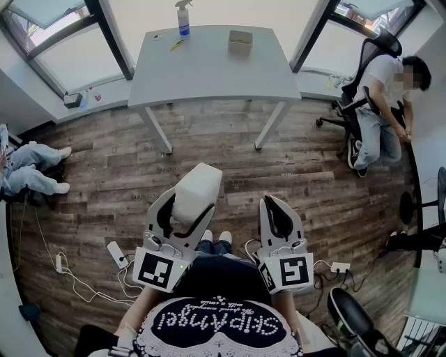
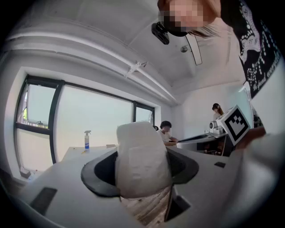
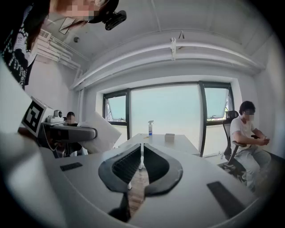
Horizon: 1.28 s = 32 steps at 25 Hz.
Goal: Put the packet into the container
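Closest in, the left tongs are spread wide and clamped on the one packet. It's a puffy, soft-looking white pillow shape with rounded corners, held up in the air above the floor. Right beside them, the right tongs are pinched together with nothing between them; they've got ribbed dark pads in a smooth white shell. The floor is grey-brown wood planks, with loose white cables by the person's feet and plenty of open room out to the bench. The bench has a flat grey top, straight edges and slanted white legs. On it, well apart from the packet, sit one small boxy beige container, one spray bottle and one little yellow item. Two people sit off at the sides.
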### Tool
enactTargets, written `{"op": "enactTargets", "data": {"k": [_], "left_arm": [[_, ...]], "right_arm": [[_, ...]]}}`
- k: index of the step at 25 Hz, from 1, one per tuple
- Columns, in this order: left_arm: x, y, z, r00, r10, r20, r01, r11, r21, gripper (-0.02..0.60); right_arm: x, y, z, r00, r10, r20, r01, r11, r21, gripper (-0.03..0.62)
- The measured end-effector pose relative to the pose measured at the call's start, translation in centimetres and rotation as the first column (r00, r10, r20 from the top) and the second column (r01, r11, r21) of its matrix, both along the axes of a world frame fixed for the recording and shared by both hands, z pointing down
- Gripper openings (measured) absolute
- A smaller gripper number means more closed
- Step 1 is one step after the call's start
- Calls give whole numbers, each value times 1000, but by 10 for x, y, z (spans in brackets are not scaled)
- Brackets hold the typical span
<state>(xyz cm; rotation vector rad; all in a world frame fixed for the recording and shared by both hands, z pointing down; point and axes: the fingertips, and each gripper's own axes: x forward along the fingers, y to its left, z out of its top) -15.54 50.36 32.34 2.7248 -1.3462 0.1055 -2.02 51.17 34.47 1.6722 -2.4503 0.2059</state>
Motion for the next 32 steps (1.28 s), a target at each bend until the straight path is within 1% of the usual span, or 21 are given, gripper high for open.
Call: {"op": "enactTargets", "data": {"k": [6,13,16,19,22,25,28,32], "left_arm": [[8,5,-2,1000,-1,-10,1,1000,-5,287],[22,11,-4,1000,-9,-17,9,1000,5,287],[29,16,-2,1000,-15,-23,15,1000,2,287],[34,22,3,1000,-10,-3,10,1000,17,287],[37,25,4,1000,-15,13,15,1000,21,287],[37,25,2,1000,-26,13,25,999,33,287],[37,20,5,1000,-27,10,26,1000,17,287],[38,3,10,1000,-21,-2,21,1000,-4,287]], "right_arm": [[5,5,-1,1000,-5,5,5,1000,1,29],[21,14,2,1000,-11,15,11,1000,0,28],[33,17,5,999,3,43,-3,1000,-7,28],[44,22,8,999,14,50,-13,1000,-16,28],[48,28,13,999,-16,43,17,1000,-24,28],[48,31,14,995,-59,85,60,998,-7,28],[53,28,13,994,-51,100,51,999,7,28],[56,11,16,992,-42,116,43,999,-4,28]]}}
